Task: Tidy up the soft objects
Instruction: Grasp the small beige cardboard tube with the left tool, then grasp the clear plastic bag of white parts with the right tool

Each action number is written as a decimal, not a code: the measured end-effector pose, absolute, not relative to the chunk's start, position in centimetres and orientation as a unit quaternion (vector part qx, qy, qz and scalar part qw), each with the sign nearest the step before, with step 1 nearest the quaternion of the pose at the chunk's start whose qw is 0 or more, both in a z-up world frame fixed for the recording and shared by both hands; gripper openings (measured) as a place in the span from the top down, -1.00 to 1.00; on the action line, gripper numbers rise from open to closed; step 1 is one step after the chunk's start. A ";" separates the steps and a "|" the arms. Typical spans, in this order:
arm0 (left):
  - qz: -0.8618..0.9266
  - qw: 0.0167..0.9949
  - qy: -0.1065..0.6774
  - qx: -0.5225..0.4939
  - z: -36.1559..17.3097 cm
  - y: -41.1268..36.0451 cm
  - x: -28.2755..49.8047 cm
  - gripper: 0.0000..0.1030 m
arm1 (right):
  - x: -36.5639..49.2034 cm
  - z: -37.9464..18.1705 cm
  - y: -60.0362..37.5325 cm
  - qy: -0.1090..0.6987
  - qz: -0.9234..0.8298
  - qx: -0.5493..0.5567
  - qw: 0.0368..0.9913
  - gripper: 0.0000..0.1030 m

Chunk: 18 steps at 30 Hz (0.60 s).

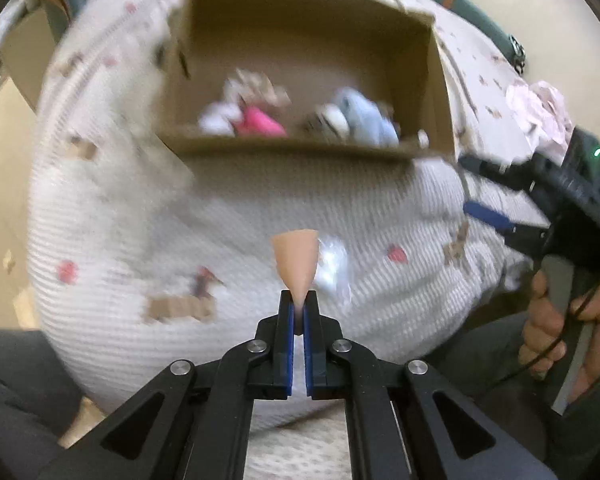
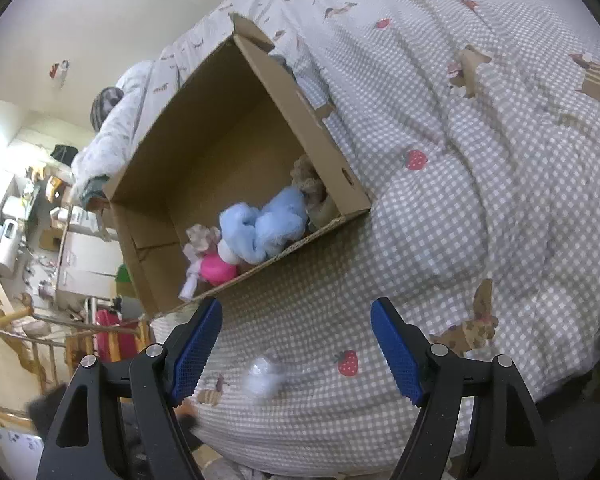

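Observation:
My left gripper [image 1: 299, 308] is shut on a peach-coloured soft object [image 1: 296, 264] and holds it above the checked quilt [image 1: 140, 248], in front of the open cardboard box [image 1: 300, 148]. The box [image 2: 228, 152] holds a blue plush [image 2: 268, 224], a pink toy [image 2: 216, 270], a white piece [image 2: 190, 284] and a brown plush [image 2: 308, 180]. A small clear-white crumpled item [image 2: 264, 376] lies on the quilt between my right gripper's fingers; it also shows in the left wrist view [image 1: 332, 264]. My right gripper [image 2: 296, 344] is open and empty above it, and appears in the left wrist view [image 1: 496, 200].
The quilt [image 2: 480, 160] covers a bed with humps and folds. A pale pink cloth [image 1: 540, 112] lies right of the box. Beyond the bed's left edge are shelves and clutter [image 2: 40, 220] and wooden rails [image 2: 4, 320].

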<state>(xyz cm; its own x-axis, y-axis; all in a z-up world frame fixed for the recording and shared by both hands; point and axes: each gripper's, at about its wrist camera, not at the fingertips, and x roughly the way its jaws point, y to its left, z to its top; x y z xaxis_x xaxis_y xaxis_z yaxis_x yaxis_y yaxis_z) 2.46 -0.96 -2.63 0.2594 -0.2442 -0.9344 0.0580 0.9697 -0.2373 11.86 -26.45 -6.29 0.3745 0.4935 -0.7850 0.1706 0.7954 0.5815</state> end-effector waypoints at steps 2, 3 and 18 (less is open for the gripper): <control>-0.080 0.803 0.587 -0.068 -1.5 0.3 3.1 0.92 | 12.1 -6.7 -25.7 0.558 0.109 0.296 0.768 -0.58; -0.076 0.807 0.582 -0.067 -1.3 1.0 3.4 0.92 | 12.2 -7.0 -25.0 0.565 0.115 0.290 0.764 -0.58; -0.040 0.828 0.553 -0.081 -2.1 3.9 6.7 0.92 | 11.5 -11.8 -10.2 0.648 0.216 0.010 0.730 -0.58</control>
